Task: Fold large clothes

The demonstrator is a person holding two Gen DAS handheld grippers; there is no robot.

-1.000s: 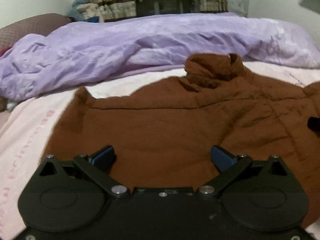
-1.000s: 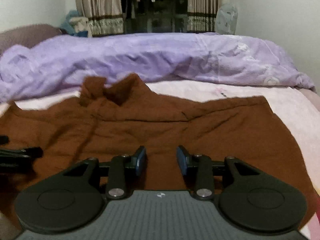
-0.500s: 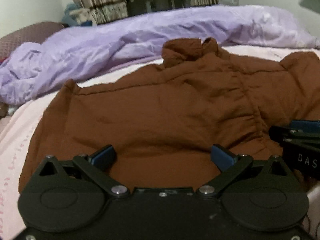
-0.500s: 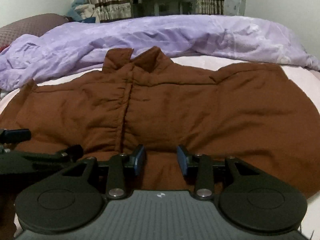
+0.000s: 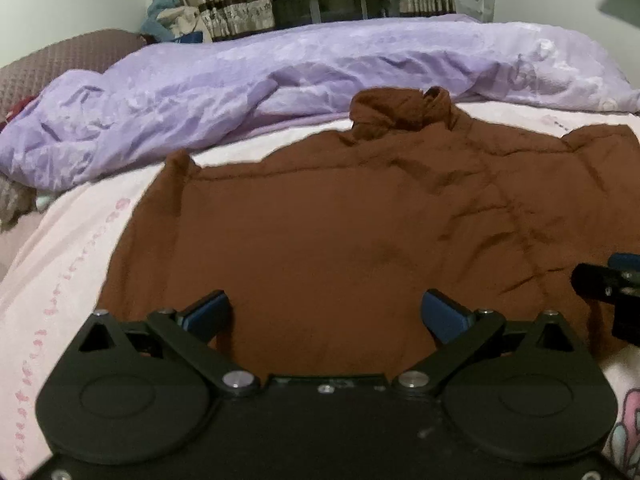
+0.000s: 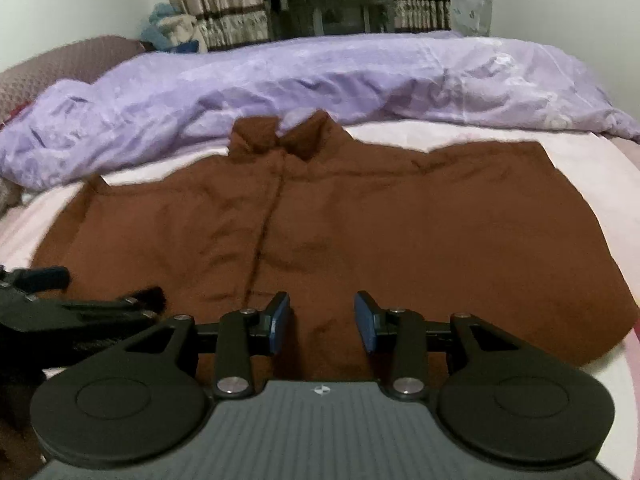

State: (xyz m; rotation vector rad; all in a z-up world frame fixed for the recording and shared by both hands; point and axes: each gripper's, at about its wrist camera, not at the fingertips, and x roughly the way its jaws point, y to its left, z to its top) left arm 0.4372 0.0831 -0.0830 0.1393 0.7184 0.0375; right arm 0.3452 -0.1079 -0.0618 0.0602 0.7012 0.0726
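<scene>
A: Where's the jacket (image 6: 360, 232)?
B: Spread flat on the pink sheet (image 6: 580, 168), collar (image 6: 288, 140) at the far side, nearest the purple duvet (image 6: 320, 80). Front seam down the middle, hem toward the cameras.

A: Left gripper (image 5: 326, 312)?
B: Jaws wide apart, nothing between the 2 blue pads (image 5: 208, 310). Over the near hem, left half of the jacket. Touching the cloth or not: can't tell.

A: Right gripper (image 6: 322, 316)?
B: Partly open, a clear gap between its pads (image 6: 280, 320), no cloth pinched. Over the near hem too, just right of the front seam.

A: Both seen from each other's camera?
B: Yes. Right one at the right edge of the left view (image 5: 612, 288); left one at the lower left of the right view (image 6: 72, 304), jaws apart there too.

A: Wrinkles?
B: Creases on the right half in the left view; collar crumpled and standing up. Left shoulder corner pointing toward the duvet.

A: Around the bed?
B: Curtains (image 6: 224, 0) at the back, a brown headboard (image 5: 60, 64) on the far left, a heap of cloth (image 6: 168, 24) in the corner.
</scene>
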